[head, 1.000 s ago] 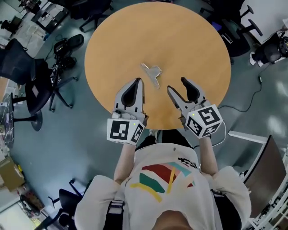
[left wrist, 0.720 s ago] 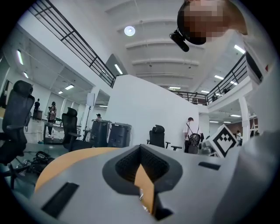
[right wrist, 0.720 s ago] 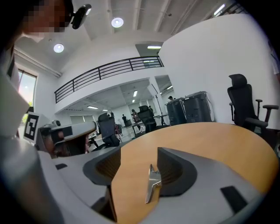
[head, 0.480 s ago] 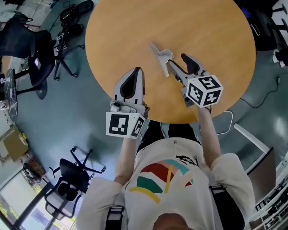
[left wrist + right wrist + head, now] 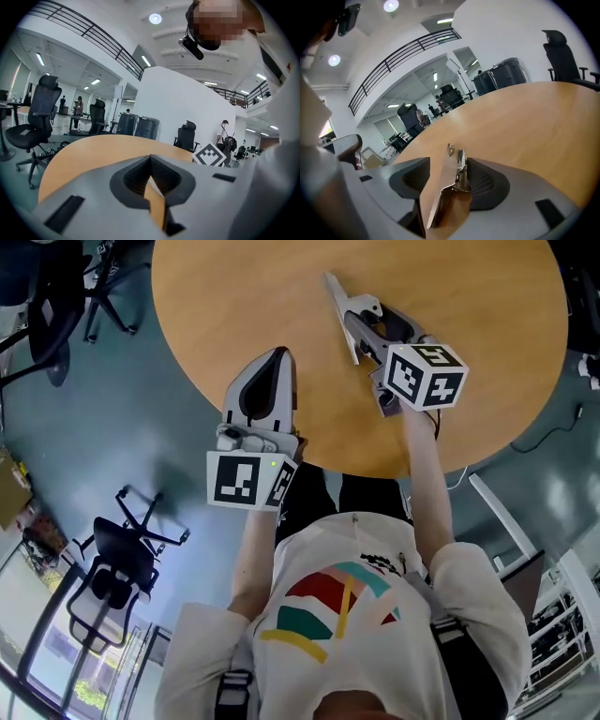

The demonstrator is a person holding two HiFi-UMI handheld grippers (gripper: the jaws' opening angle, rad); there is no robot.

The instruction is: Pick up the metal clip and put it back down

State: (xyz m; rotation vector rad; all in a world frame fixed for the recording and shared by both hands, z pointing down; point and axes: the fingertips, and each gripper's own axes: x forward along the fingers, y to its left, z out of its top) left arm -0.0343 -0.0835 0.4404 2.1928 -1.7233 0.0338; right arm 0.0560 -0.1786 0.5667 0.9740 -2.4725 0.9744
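The metal clip [image 5: 336,294] lies on the round wooden table [image 5: 469,277], toward its far side. My right gripper [image 5: 367,313] has reached over it and stands open with the clip between its jaws. In the right gripper view the clip [image 5: 457,174] leans against the right pad [image 5: 485,183], and a gap shows on the left pad's side. My left gripper [image 5: 277,354] hovers at the table's near left part, shut with nothing in it. In the left gripper view its tips [image 5: 150,158] meet above the tabletop [image 5: 93,150].
The table's near edge [image 5: 309,460] runs just past both grippers. Office chairs [image 5: 112,568] stand on the grey floor to the left, another [image 5: 47,296] at the top left. More chairs [image 5: 35,122] and dark bins [image 5: 140,127] stand beyond the table.
My right gripper has moved forward across the table to the clip, and its jaws now flank it. The left gripper has kept its place near the table's edge.
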